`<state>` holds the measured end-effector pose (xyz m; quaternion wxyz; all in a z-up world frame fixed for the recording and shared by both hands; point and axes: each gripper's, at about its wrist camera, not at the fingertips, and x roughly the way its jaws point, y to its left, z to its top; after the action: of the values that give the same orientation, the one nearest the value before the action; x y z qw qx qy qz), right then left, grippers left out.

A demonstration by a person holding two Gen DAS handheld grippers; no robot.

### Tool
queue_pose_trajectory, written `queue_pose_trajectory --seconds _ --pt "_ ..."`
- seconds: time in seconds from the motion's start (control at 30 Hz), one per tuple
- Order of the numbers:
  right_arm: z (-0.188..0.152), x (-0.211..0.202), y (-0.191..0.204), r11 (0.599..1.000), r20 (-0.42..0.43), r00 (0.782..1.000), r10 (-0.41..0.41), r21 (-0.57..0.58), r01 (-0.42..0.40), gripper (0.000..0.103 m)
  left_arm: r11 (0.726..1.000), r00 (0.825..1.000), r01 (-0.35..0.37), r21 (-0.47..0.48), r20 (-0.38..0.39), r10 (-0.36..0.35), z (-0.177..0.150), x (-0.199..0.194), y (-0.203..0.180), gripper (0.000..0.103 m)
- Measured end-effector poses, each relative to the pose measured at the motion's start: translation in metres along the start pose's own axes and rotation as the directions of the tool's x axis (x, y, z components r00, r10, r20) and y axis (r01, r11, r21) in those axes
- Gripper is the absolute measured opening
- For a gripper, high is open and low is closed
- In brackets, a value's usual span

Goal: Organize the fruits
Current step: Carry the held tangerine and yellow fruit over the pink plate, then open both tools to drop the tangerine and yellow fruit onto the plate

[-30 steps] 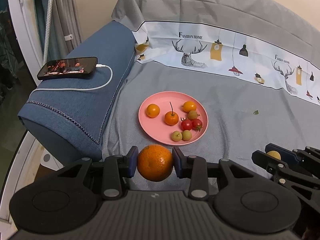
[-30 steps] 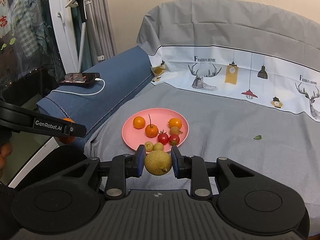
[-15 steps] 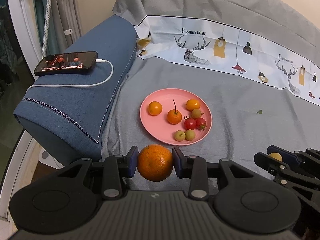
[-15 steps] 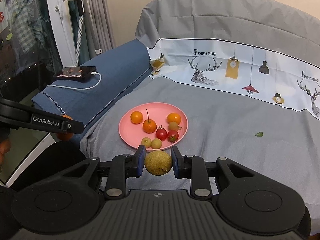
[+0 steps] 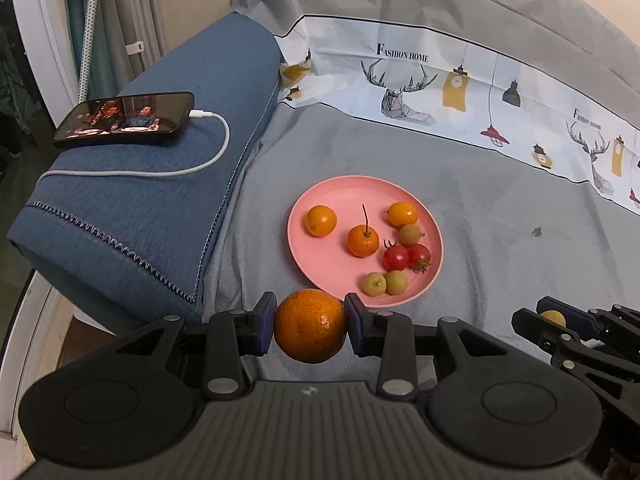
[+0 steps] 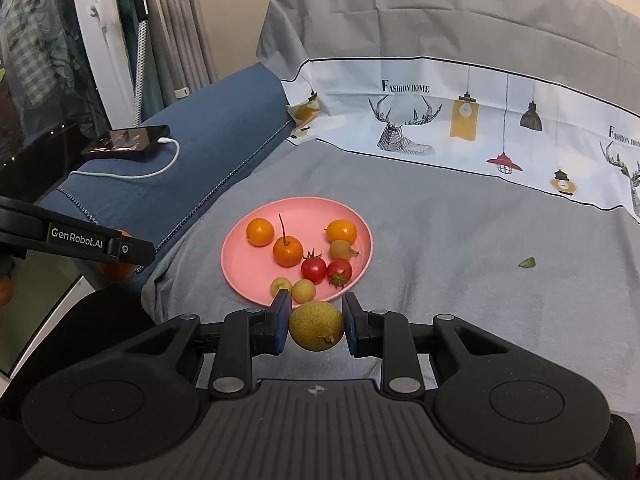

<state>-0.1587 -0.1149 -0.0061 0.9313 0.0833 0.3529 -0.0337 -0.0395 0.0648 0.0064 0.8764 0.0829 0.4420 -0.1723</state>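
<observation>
A pink plate (image 5: 316, 200) (image 6: 244, 236) lies on the grey cover and holds several small fruits: orange ones, two red tomatoes (image 5: 406, 257) (image 6: 326, 270) and small yellow-green ones. My left gripper (image 5: 310, 325) is shut on a large orange (image 5: 310, 325), held just short of the plate's near rim. My right gripper (image 6: 316, 325) is shut on a yellow-green round fruit (image 6: 316, 325) at the plate's near rim. The right gripper also shows in the left wrist view (image 5: 556, 320). The left one shows in the right wrist view (image 6: 116, 256).
A blue cushion (image 5: 152, 200) (image 6: 208, 160) lies left of the plate with a phone (image 5: 126, 118) (image 6: 126, 140) and white cable on it. A printed white sheet (image 5: 460, 96) runs along the back. A small green leaf scrap (image 5: 536, 232) (image 6: 527, 263) lies right of the plate.
Both grippers have moved forward toward the plate with their fruits still held; the plate looks nearer in both views.
</observation>
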Motion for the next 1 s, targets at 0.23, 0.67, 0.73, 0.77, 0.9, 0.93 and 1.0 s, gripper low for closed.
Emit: queue_pose_trajectory --seconds 0.23,0.67,0.73,0.77,0.9,0.93,1.0 --pt "0.013 0.027 -0.003 1.0 0.003 1.0 0.002 -0.023 -0.002 0.029 1.0 1.0 -0.009 0.004 -0.02 0.009 0.02 0.025 0.0 0.041" --pt "0.038 0.094 -0.012 0.996 -0.016 0.999 0.045 -0.074 -0.046 0.029 0.999 0.996 -0.016 0.03 -0.085 0.018 0.057 0.091 -0.009 0.041" --pt "0.041 0.106 -0.014 0.995 -0.017 0.999 0.05 -0.087 -0.051 0.029 0.999 0.996 -0.016 0.036 -0.091 0.019 0.061 0.1 -0.011 0.041" --pt "0.042 0.111 -0.015 0.994 -0.018 0.998 0.053 -0.091 -0.055 0.029 0.999 0.995 -0.017 0.039 -0.094 0.02 0.063 0.105 -0.011 0.041" --pt "0.047 0.131 -0.019 0.994 -0.031 0.998 0.059 -0.095 -0.062 0.029 0.999 0.993 -0.019 0.043 -0.114 0.023 0.069 0.126 -0.012 0.041" --pt "0.048 0.136 -0.02 0.993 -0.035 0.997 0.061 -0.095 -0.064 0.029 0.999 0.993 -0.019 0.043 -0.119 0.024 0.07 0.13 -0.013 0.041" --pt "0.049 0.145 -0.021 0.993 -0.045 0.997 0.066 -0.098 -0.07 0.029 0.999 0.991 -0.023 0.046 -0.13 0.028 0.072 0.139 -0.013 0.041"
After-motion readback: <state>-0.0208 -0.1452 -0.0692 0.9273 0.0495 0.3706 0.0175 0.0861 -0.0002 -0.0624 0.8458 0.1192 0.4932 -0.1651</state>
